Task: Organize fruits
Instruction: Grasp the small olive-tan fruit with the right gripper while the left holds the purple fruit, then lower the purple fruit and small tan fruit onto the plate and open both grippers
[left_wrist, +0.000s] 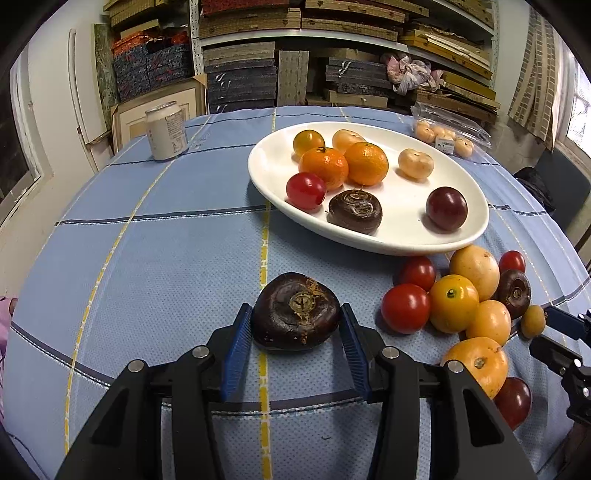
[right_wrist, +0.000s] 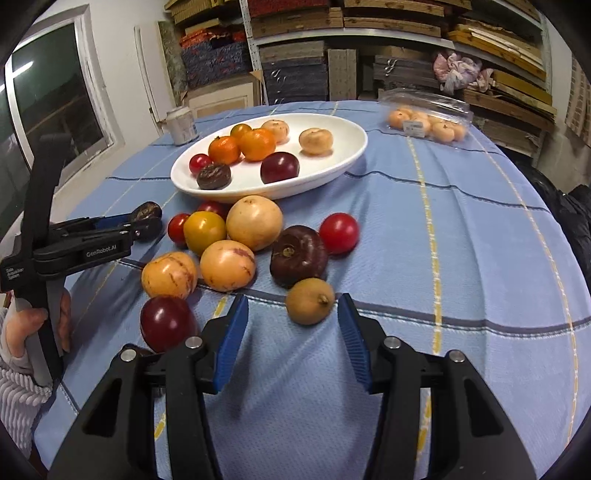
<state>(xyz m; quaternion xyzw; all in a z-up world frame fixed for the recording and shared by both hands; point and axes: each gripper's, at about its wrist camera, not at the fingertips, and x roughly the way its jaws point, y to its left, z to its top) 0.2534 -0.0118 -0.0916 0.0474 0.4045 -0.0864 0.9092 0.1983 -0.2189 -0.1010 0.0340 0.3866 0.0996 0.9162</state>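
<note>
White plate (left_wrist: 436, 240) has eight fruits; about ten wait on the bench (left_wrist: 147, 258); my left tongs (left_wrist: 295, 325) hug a dark fruit (left_wrist: 295, 312); right tongs (right_wrist: 291, 317) gape, empty.

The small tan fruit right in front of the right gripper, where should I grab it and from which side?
Grip the small tan fruit across its round middle, coming straight ahead from the near side. The open right gripper already lines up, and the stem nub points right, so the pads meet smooth skin.

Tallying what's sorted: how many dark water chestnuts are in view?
3: one on the white plate at, one in the left tool at, one in the loose pile. Others may be hidden.
</note>
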